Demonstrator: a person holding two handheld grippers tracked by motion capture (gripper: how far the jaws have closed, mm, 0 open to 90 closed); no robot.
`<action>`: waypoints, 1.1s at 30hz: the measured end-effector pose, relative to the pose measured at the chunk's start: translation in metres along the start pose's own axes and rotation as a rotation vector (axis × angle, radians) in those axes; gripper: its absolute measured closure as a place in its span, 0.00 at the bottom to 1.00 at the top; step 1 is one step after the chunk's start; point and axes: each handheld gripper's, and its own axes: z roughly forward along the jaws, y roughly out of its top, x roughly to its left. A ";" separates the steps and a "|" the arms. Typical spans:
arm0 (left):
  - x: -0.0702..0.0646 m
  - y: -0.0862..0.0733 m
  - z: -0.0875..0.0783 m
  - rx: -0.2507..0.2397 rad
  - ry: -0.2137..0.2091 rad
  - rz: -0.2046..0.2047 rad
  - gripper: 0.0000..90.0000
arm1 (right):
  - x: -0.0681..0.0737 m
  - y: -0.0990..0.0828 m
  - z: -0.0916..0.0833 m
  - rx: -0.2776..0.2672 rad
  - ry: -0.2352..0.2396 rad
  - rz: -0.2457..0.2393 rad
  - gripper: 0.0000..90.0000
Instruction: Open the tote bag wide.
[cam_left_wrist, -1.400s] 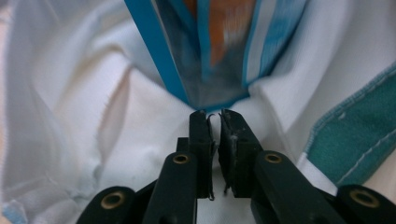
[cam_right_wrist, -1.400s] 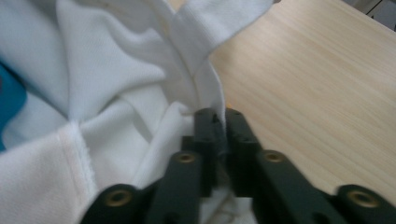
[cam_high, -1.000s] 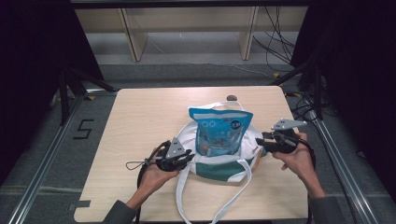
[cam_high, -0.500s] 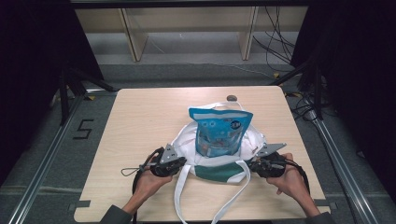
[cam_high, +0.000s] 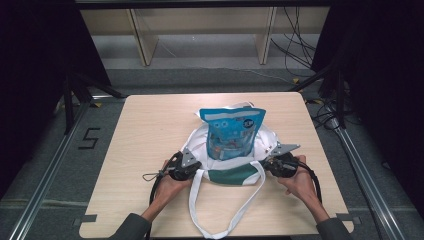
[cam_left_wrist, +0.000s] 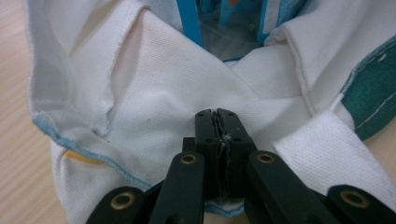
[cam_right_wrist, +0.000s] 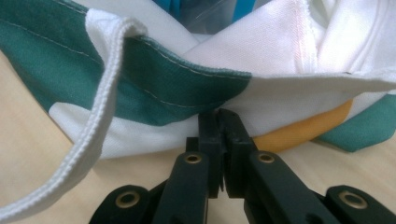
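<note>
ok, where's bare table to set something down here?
Free: the far strip of the table behind the blue pouch, the left side out to the left edge, and a narrower strip along the right edge. Crowded: the near middle, with the white bag, its loose strap and both hands.

Both grippers have black jaws with brass rivets, grey three-cornered top plates, black cables; grey sleeves.

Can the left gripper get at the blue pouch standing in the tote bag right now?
Probably not: the left gripper is shut on the tote bag rim, and the blue pouch sits beyond bunched cloth.
</note>
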 end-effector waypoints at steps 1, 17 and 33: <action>0.003 0.001 0.001 0.003 0.004 0.007 0.96 | -0.001 0.002 0.002 -0.001 0.002 0.018 0.99; 0.006 0.011 -0.007 -0.039 0.022 0.001 0.84 | -0.017 0.010 0.003 -0.032 -0.016 0.034 0.85; 0.016 0.021 -0.047 -0.133 0.014 -0.021 0.64 | -0.026 0.004 -0.040 -0.122 -0.043 0.109 0.72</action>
